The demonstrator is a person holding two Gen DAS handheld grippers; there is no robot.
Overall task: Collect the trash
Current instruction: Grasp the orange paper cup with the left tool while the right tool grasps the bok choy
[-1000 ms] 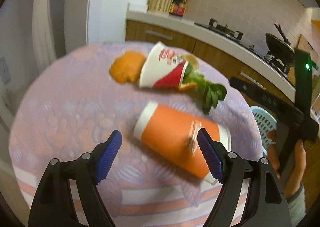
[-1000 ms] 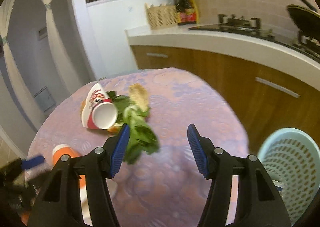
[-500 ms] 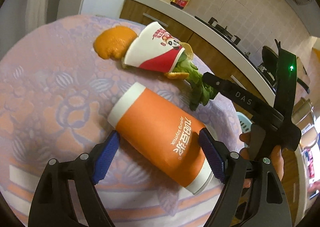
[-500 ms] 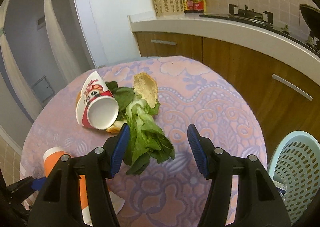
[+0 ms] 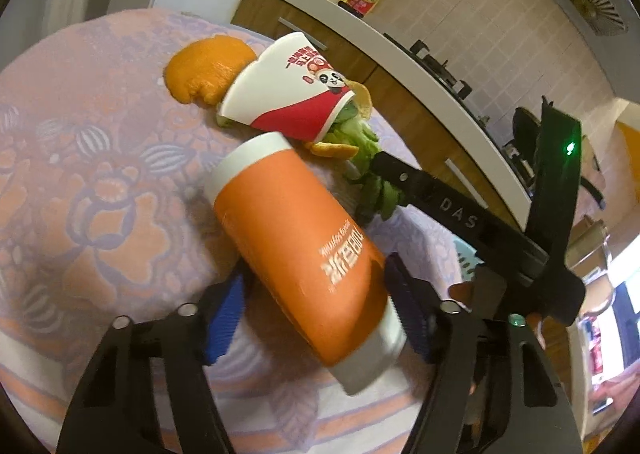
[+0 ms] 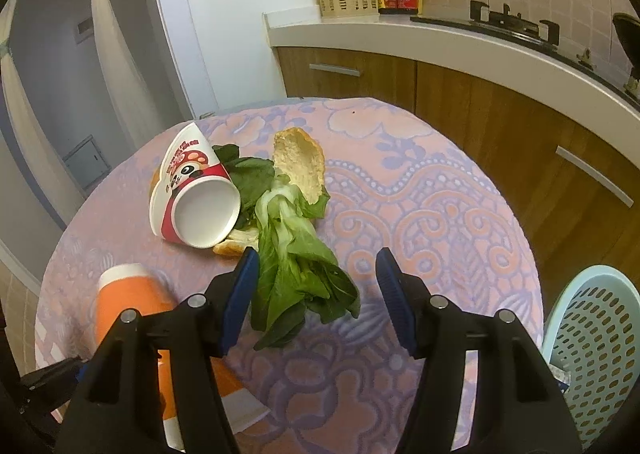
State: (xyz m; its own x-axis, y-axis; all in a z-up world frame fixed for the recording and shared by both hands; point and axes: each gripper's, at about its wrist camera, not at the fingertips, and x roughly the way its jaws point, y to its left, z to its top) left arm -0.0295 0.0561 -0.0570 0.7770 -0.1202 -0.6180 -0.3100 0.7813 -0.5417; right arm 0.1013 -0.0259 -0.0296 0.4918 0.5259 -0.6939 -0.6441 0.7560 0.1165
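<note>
An orange cup with white ends [image 5: 296,246] lies on its side on the round table; it also shows in the right wrist view [image 6: 128,302]. My left gripper [image 5: 316,310] is shut on the orange cup, one blue pad on each side of it. My right gripper [image 6: 316,290] is open just above a bunch of green leaves [image 6: 296,262], which lies between its fingers. A red and white paper cup [image 6: 196,198] lies on its side behind the leaves, next to a piece of bread [image 6: 300,162]. An orange peel [image 5: 204,70] lies behind the paper cup.
The table has a pink and purple patterned cloth [image 6: 420,222]. A light blue perforated basket [image 6: 596,350] stands beside the table at the right. A kitchen counter [image 6: 460,42] with wooden cabinets, bottles and a stove runs behind.
My left gripper has closed in on the orange cup and now grips it. My right gripper has moved forward and down over the green leaves, staying open.
</note>
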